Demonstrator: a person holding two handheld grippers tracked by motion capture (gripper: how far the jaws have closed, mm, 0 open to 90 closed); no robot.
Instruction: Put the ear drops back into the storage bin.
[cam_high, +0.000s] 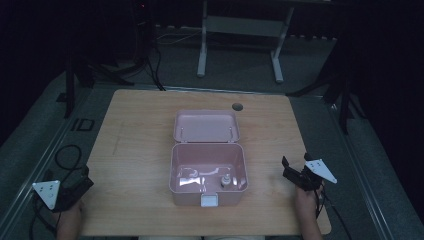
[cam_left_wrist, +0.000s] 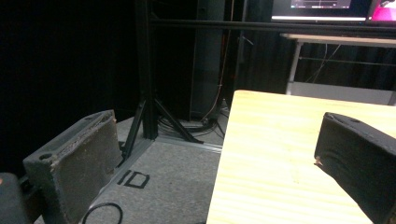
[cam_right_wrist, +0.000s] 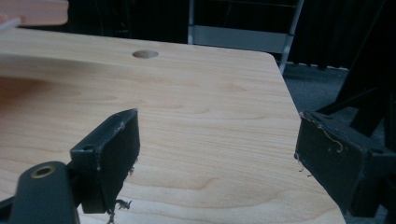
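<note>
An open pink plastic box (cam_high: 208, 192) stands at the middle of the wooden table (cam_high: 135, 150), its lid (cam_high: 205, 125) folded back flat behind it. Inside the box lie a small capped object (cam_high: 226, 181) and something pale and shiny (cam_high: 192, 176). A white latch (cam_high: 209, 200) hangs on the front wall. My left gripper (cam_high: 84, 179) (cam_left_wrist: 215, 135) hovers open and empty past the table's front left edge. Over the table's front right corner, my right gripper (cam_high: 296, 161) (cam_right_wrist: 217, 126) is held open with nothing in it. A corner of the pink box (cam_right_wrist: 32, 11) shows in the right gripper view.
A round hole (cam_high: 237, 106) (cam_right_wrist: 144, 54) pierces the table behind the box. Black stand legs (cam_high: 75, 75) flank the table on the grey floor. A cable loop (cam_high: 67, 155) and an "ID" mark (cam_left_wrist: 133, 178) lie to the left. A white desk frame (cam_high: 240, 30) stands beyond.
</note>
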